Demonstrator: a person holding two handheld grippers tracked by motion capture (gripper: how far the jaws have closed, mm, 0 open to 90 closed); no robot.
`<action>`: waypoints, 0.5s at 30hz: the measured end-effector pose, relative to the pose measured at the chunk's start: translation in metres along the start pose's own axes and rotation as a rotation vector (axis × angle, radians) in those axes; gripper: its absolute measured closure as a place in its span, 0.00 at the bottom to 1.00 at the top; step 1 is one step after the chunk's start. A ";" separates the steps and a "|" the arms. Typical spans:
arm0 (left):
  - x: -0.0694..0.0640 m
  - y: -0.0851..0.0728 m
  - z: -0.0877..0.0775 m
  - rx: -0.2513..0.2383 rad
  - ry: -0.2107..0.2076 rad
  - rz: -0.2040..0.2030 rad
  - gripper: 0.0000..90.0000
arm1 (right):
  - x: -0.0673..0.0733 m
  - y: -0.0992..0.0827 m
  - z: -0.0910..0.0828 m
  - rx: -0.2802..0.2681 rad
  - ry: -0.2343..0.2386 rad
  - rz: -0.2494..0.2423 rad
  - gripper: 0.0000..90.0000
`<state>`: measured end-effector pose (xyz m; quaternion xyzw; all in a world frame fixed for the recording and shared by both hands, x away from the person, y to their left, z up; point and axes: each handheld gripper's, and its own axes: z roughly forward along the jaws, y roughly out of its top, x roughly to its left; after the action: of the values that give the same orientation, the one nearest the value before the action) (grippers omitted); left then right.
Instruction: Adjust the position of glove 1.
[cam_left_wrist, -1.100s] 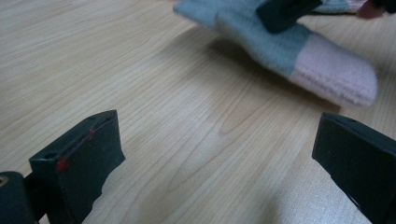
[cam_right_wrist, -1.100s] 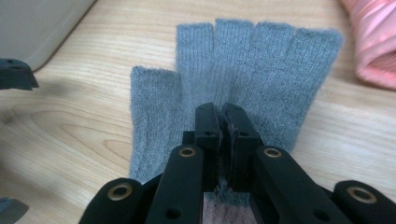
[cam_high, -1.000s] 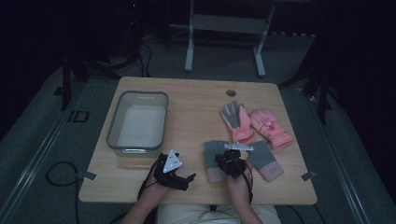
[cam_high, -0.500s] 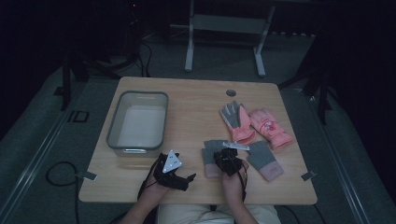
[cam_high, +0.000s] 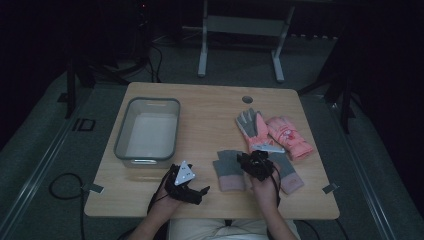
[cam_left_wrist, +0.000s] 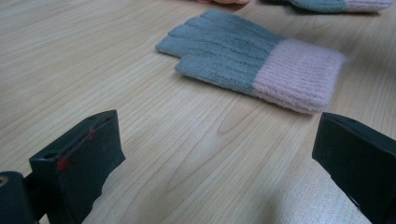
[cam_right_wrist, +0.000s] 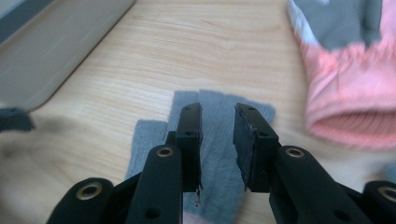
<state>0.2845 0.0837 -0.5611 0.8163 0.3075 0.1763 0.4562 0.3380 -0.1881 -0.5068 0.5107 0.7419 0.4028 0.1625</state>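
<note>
Wooden table (cam_high: 210, 105) seen from the high view, pale against a dark room. A clear plastic bin (cam_high: 147, 131) sits on its left half. On the right half lie two pink and grey ski gloves (cam_high: 272, 131) side by side, touching. Nearer the person lie two grey knit gloves with pink cuffs, one (cam_high: 228, 169) in front of the person and a second (cam_high: 289, 172) to its right. The right gripper (cam_high: 256, 164) is held above the gap between these two knit gloves, with nothing in it. The left gripper (cam_high: 187, 186) rests low by the near table edge, left of the first knit glove and just in front of the bin.

Left gripper view: its two black jaws stand wide apart at the bottom corners, bare wood between them, released and holding nothing. The grey knit glove (cam_left_wrist: 247, 67) lies flat beyond them, fingers pointing left, pink cuff to the right, apart from the jaws.

Right gripper view: the two black jaws have a narrow gap between them and have just been opening; nothing is pinched between them. The grey knit glove (cam_right_wrist: 215, 140) lies flat on the wood below and behind them. One ski glove (cam_right_wrist: 350, 70) lies at upper right, the bin (cam_right_wrist: 51, 42) at upper left
</note>
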 end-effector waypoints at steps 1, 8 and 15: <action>0.000 0.000 0.000 0.001 0.000 0.001 0.01 | -0.002 0.003 -0.003 -0.005 -0.007 -0.042 0.80; 0.000 0.000 0.000 -0.001 -0.002 -0.002 0.01 | -0.037 0.008 -0.020 0.003 0.064 -0.260 0.80; 0.000 0.000 0.000 0.003 -0.001 -0.004 0.01 | -0.098 -0.001 -0.044 0.054 0.023 -0.314 0.79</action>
<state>0.2849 0.0836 -0.5612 0.8164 0.3090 0.1745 0.4556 0.3501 -0.2947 -0.4969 0.3880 0.8251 0.3580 0.2012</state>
